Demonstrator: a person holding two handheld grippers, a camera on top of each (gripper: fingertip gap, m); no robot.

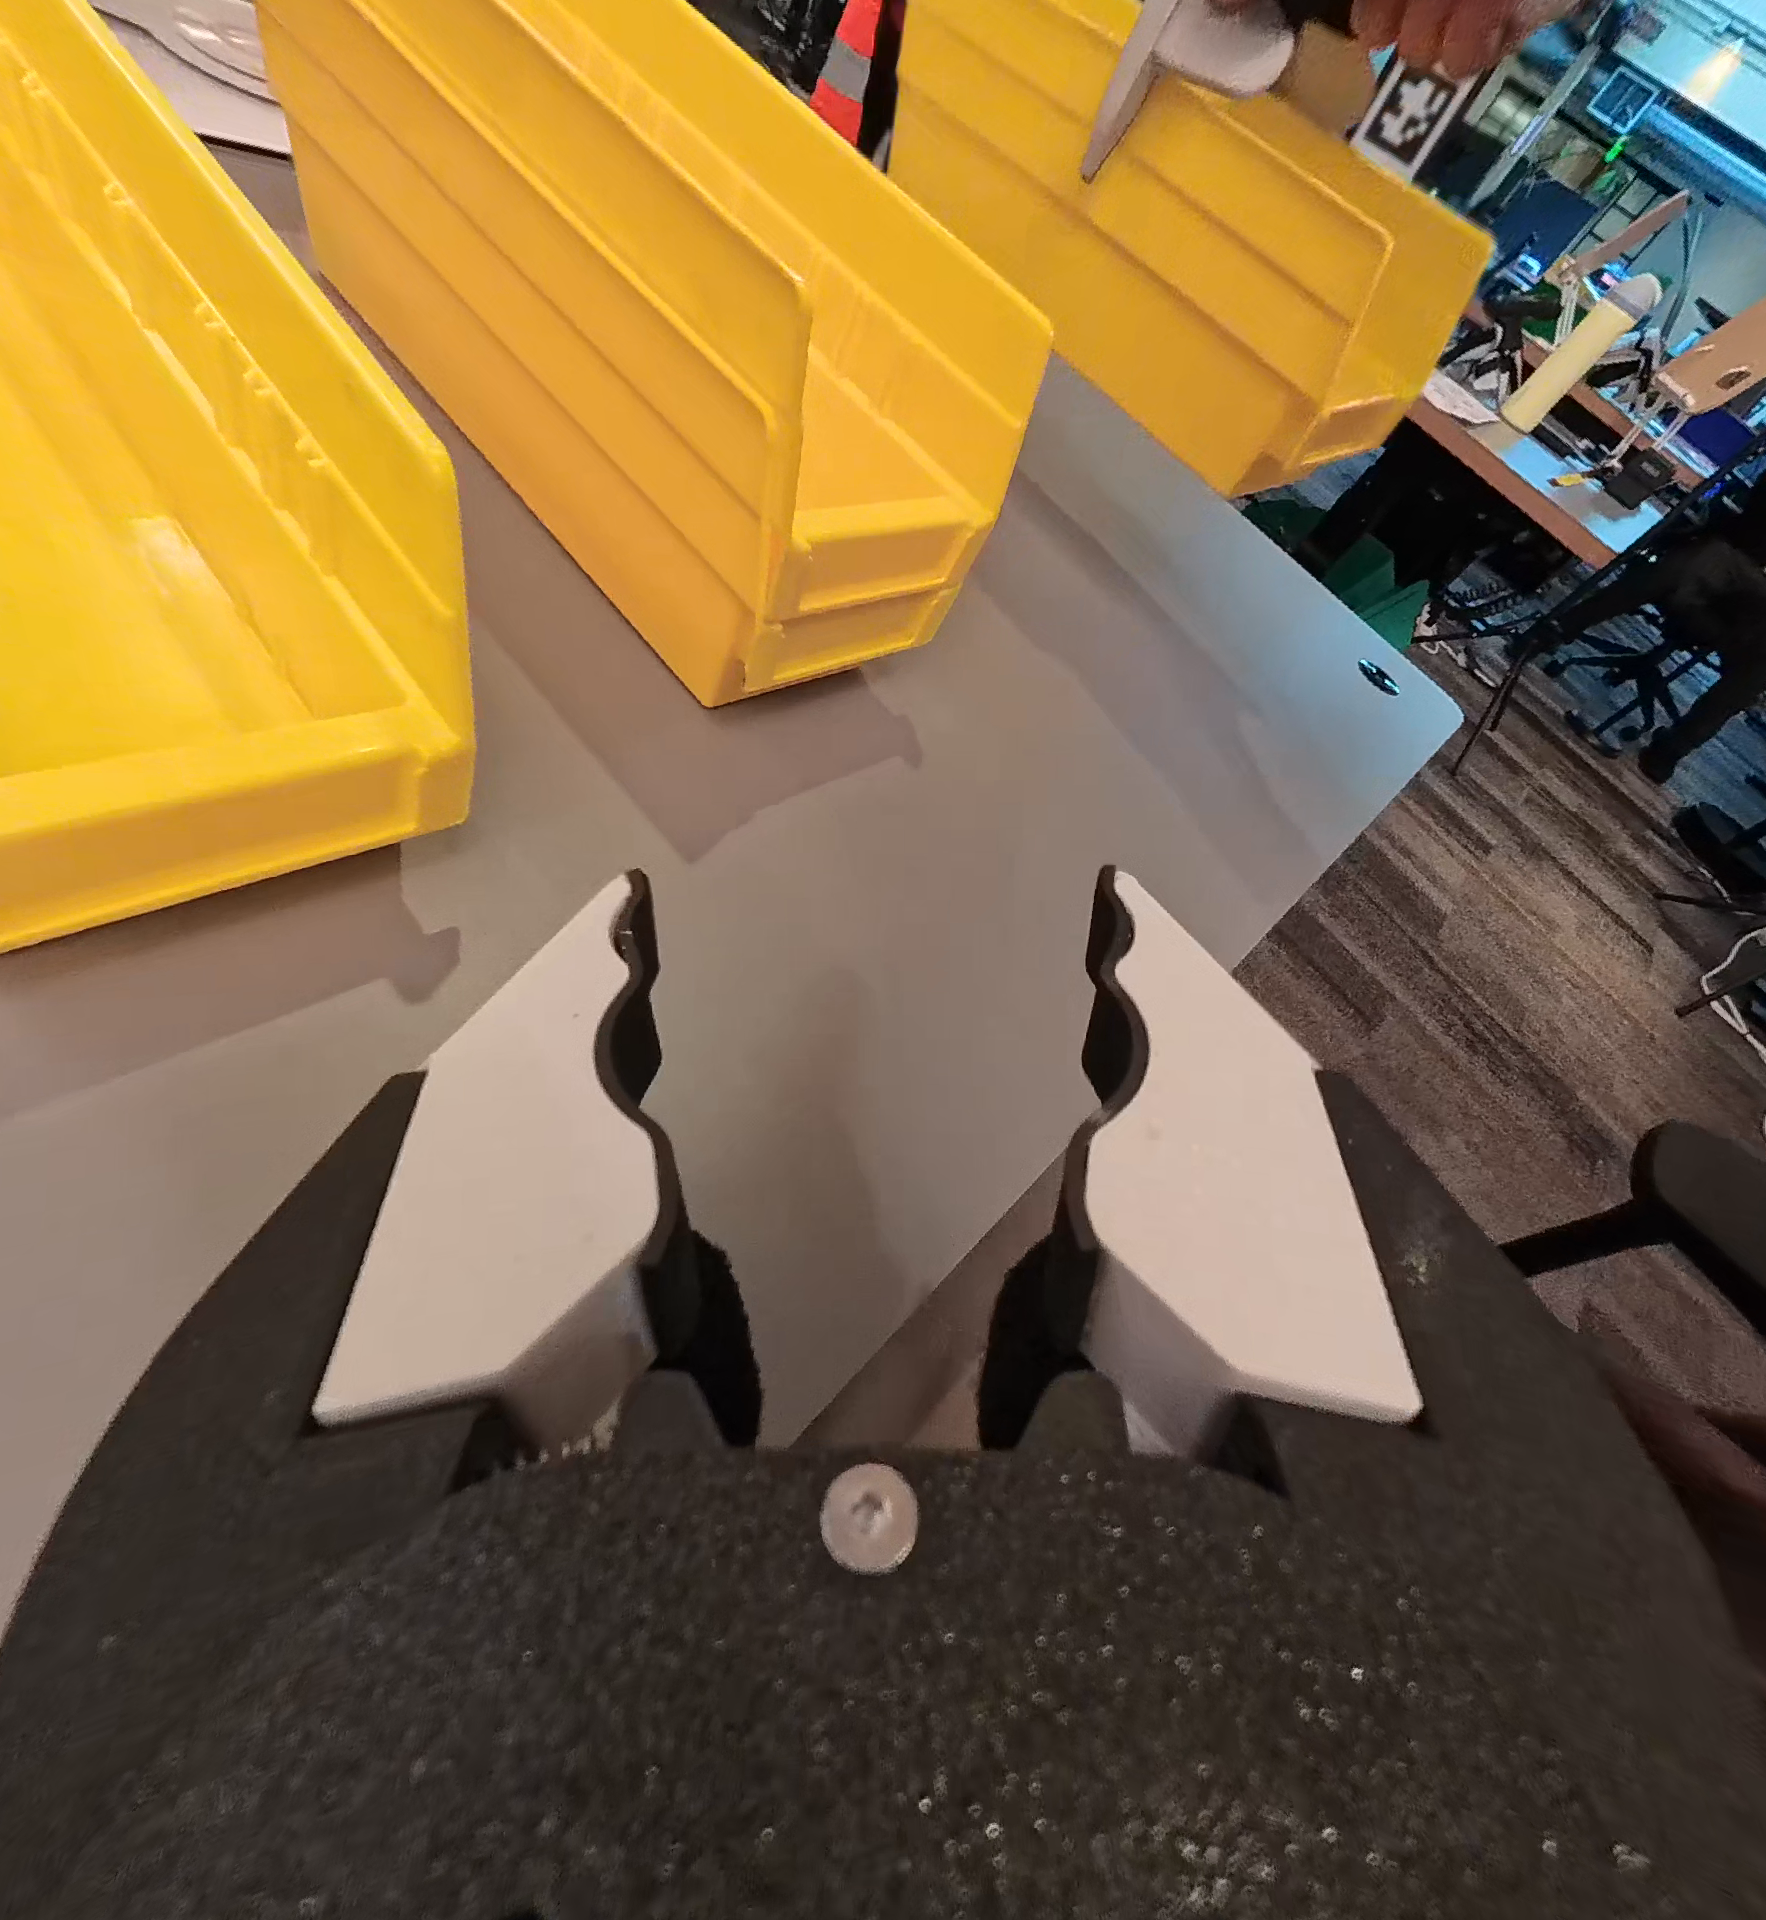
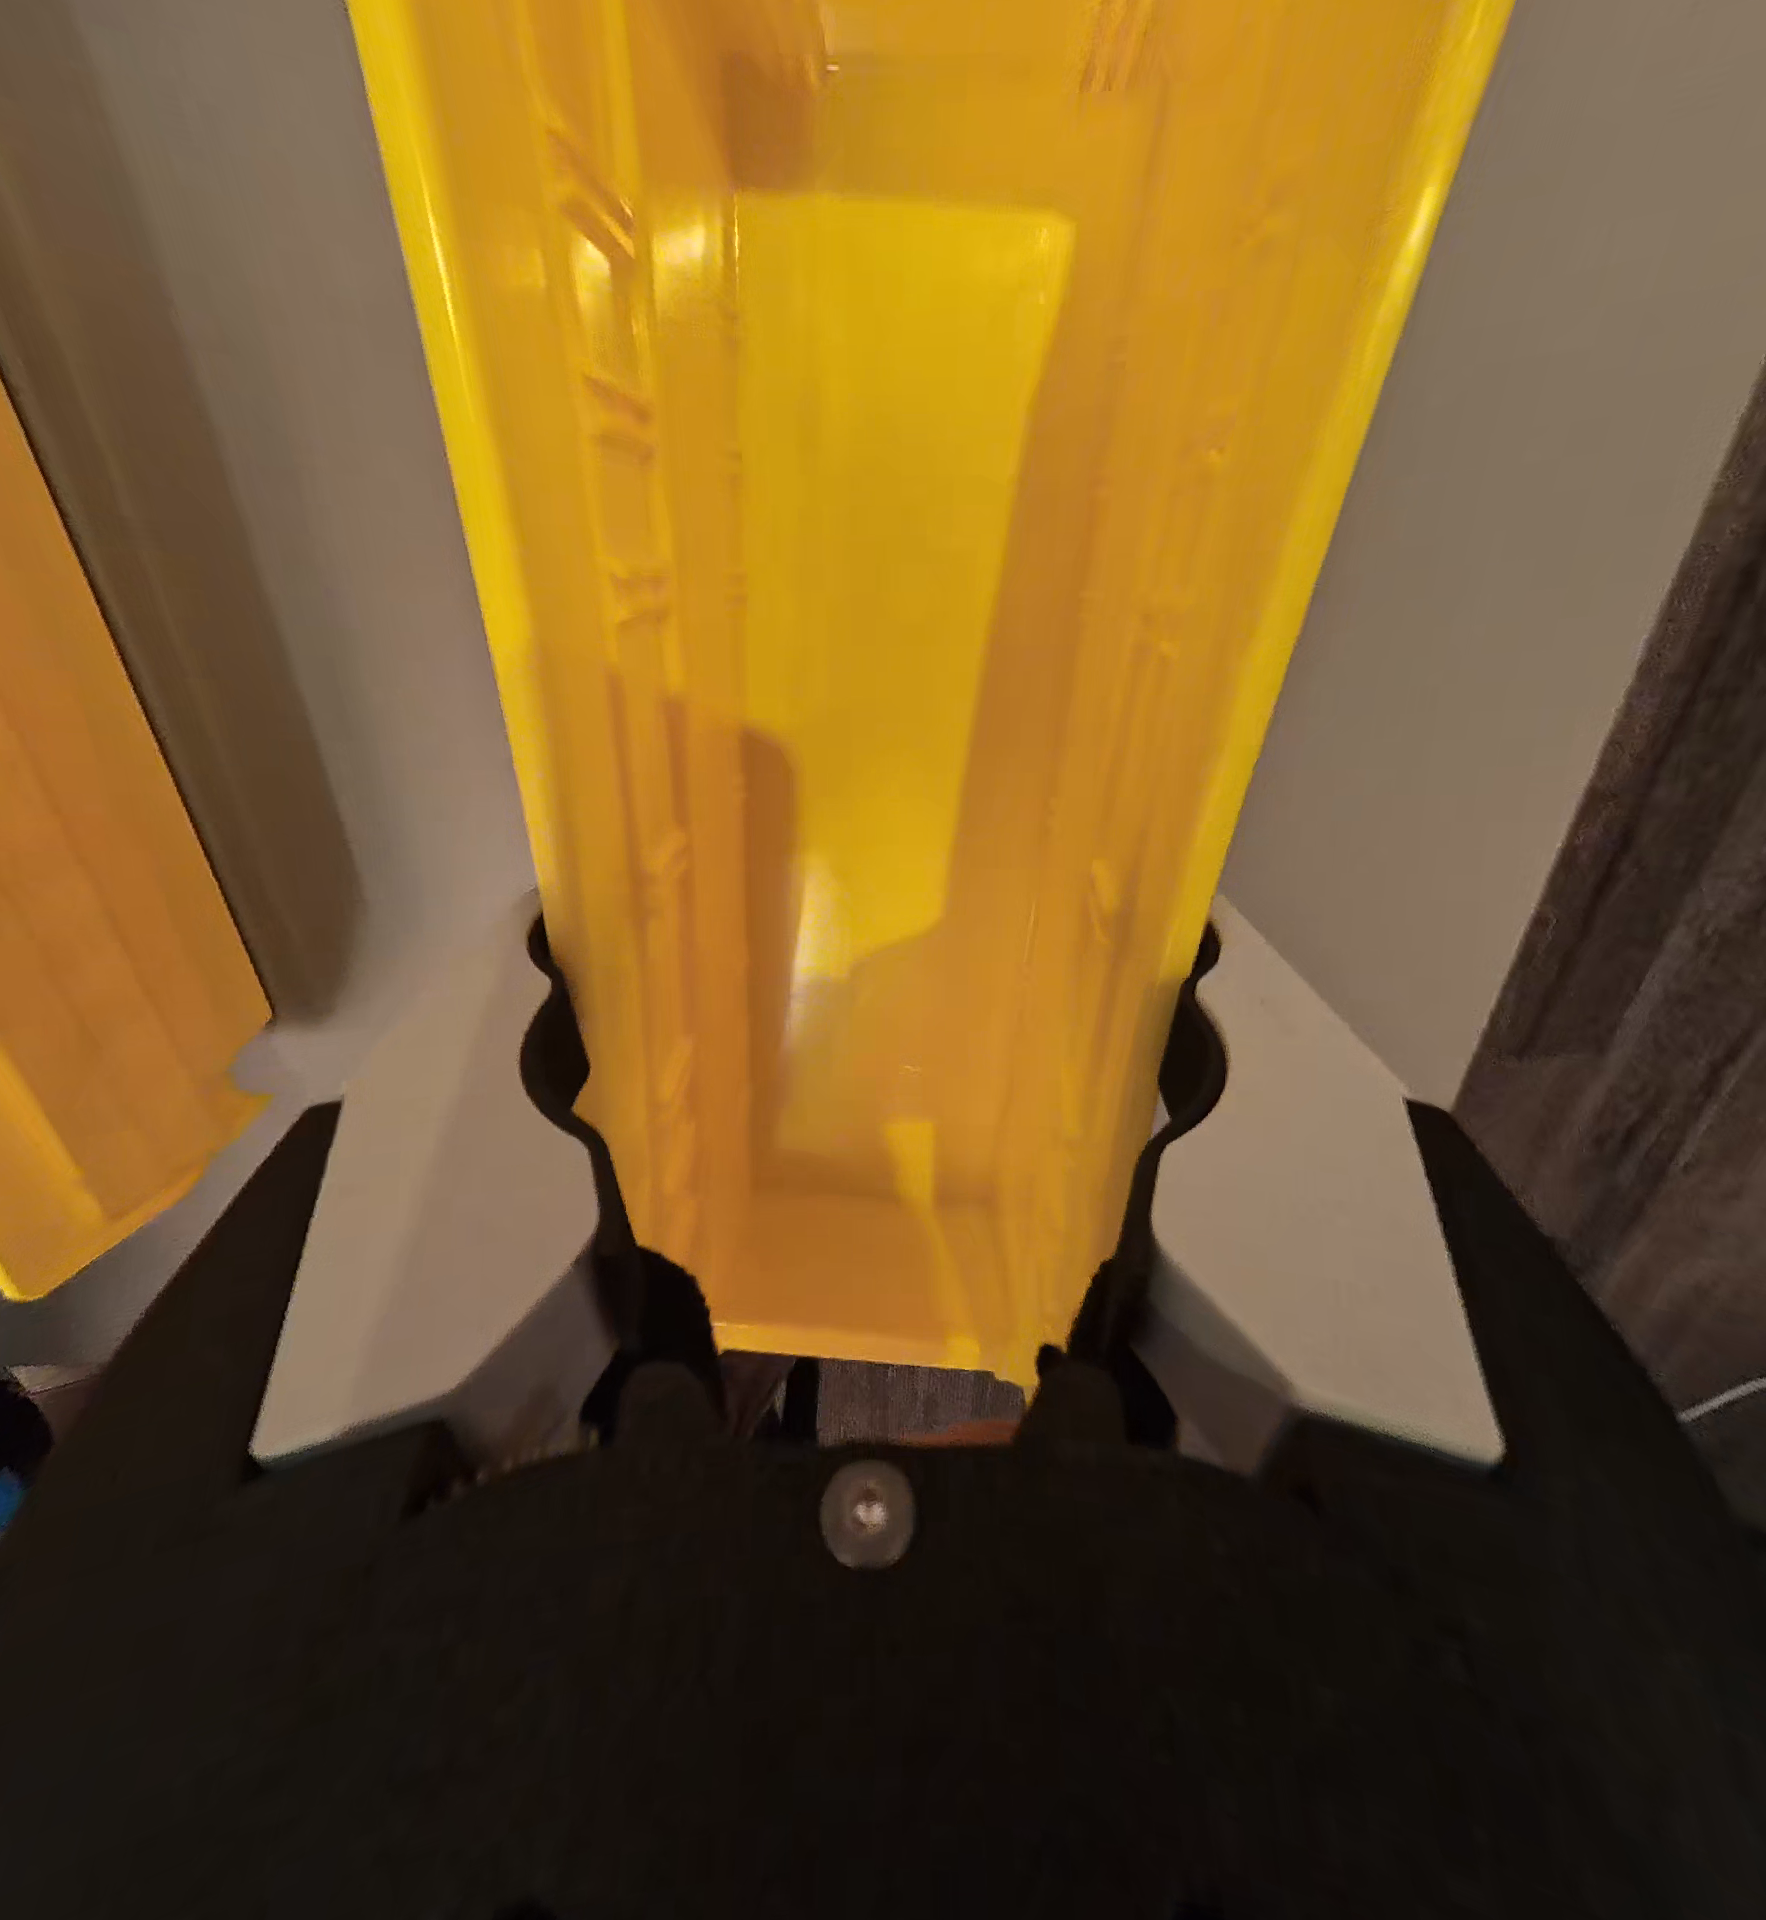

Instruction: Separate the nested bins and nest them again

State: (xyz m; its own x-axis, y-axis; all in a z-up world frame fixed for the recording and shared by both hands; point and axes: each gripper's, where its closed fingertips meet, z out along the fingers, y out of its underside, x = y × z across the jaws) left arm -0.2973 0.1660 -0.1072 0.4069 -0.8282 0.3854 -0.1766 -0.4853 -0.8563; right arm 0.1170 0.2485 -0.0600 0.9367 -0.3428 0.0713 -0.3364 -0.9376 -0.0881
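Three yellow bins show in the left wrist view. A wide bin (image 1: 162,520) lies at the left and a long narrow bin (image 1: 650,364), with two stacked lips at its near end, lies in the middle. A third narrow bin (image 1: 1222,281) sits at the far right, near the table's edge. My left gripper (image 1: 874,904) is open and empty, low over the grey table (image 1: 858,790) in front of the bins. My right gripper (image 2: 874,935) is shut across the near end of the narrow bin (image 2: 910,520), one finger on each outer wall. One of its fingers (image 1: 1128,94) shows in the left wrist view.
Another yellow bin (image 2: 58,831) lies left of the held one. The table's rounded corner (image 1: 1419,707) and the dark floor (image 1: 1481,987) are to the right. A black chair (image 1: 1752,1226) stands close by. Desks and chairs fill the far right background. A hand (image 1: 1430,31) is at the top.
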